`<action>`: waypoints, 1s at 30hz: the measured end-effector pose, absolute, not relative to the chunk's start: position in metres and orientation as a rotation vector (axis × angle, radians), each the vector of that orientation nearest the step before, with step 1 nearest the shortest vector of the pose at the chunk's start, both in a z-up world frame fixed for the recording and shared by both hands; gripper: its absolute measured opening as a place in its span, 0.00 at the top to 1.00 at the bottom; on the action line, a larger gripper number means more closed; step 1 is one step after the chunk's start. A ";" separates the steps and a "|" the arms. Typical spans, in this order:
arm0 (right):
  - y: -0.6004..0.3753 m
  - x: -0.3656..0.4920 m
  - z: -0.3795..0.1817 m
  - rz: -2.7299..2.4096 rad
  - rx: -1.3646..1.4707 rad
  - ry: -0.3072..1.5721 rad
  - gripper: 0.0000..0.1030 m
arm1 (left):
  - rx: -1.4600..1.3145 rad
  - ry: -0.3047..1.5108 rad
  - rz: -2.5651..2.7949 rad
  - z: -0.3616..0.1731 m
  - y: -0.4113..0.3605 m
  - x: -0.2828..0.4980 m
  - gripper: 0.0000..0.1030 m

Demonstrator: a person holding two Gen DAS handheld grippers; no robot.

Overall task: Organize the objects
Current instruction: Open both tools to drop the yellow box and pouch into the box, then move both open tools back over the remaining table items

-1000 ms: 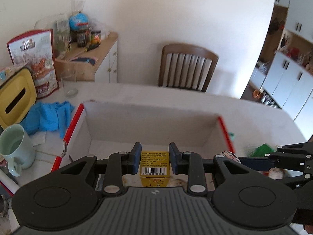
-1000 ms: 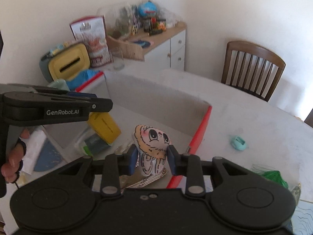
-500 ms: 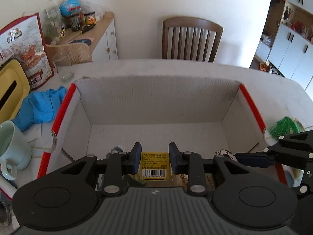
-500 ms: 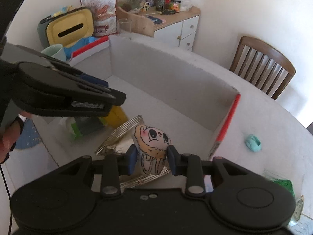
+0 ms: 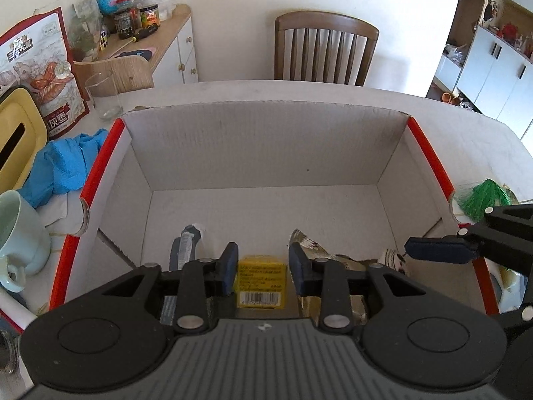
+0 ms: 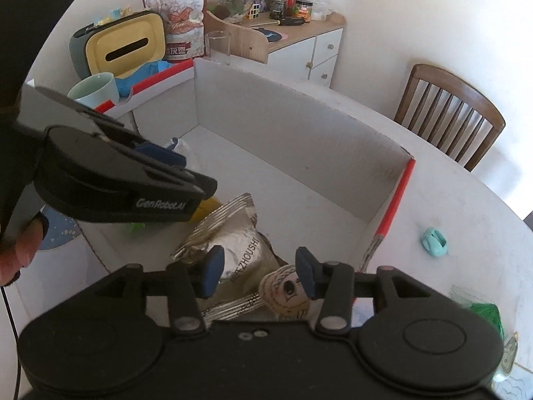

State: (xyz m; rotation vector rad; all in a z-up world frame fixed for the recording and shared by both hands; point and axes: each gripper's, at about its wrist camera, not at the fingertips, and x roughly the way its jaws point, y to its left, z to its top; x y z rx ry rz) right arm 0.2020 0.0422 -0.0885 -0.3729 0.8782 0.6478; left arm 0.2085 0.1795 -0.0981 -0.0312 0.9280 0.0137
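Both sets of jaws just opened inside the cardboard box (image 5: pixel 266 140), the white one with red-edged flaps that serves here as the landmark; left gripper (image 5: pixel 263 271) now spread, pads standing clear of the small yellow carton (image 5: pixel 261 285) on either side, where a second ago they pinched it above the box floor; carton now resting on the floor near the box's near wall, barcode face up, just beside a crinkled silver foil pouch (image 6: pixel 240 243) to its right and a grey-and-white packet (image 5: pixel 185 250) to its left. Right gripper (image 6: pixel 260 271) likewise parted, with the cartoon-face plush (image 6: pixel 286 291) no longer clamped upright between the pads but lying lower, tipped against the foil pouch toward the box's right wall; right pad still close to the plush, contact hard to judge, yet no squeeze visible.

Meaning for the task, as a judgement: two items delivered into the box in the same moment, both releases apparently complete; next need likely a lift straight out without dragging either item along. Still outside the box: a green tassel-like thing (image 5: pixel 483 198) and a mint-coloured clip (image 6: pixel 433 241) beyond the right wall, a blue cloth (image 5: pixel 63 166) and a pale green mug (image 5: pixel 20 233) beyond the left wall; more sorting seemingly left.
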 end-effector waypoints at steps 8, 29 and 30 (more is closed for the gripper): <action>0.027 0.192 -0.072 0.661 -0.327 0.859 0.55 | -0.038 0.905 0.007 -0.089 0.177 0.194 0.42; -0.045 0.150 -0.017 0.661 -0.127 0.772 0.39 | -0.025 0.800 -0.049 -0.034 0.138 0.132 0.27; -0.049 0.148 -0.015 0.661 -0.118 0.770 0.39 | -0.025 0.798 -0.062 -0.032 0.135 0.129 0.26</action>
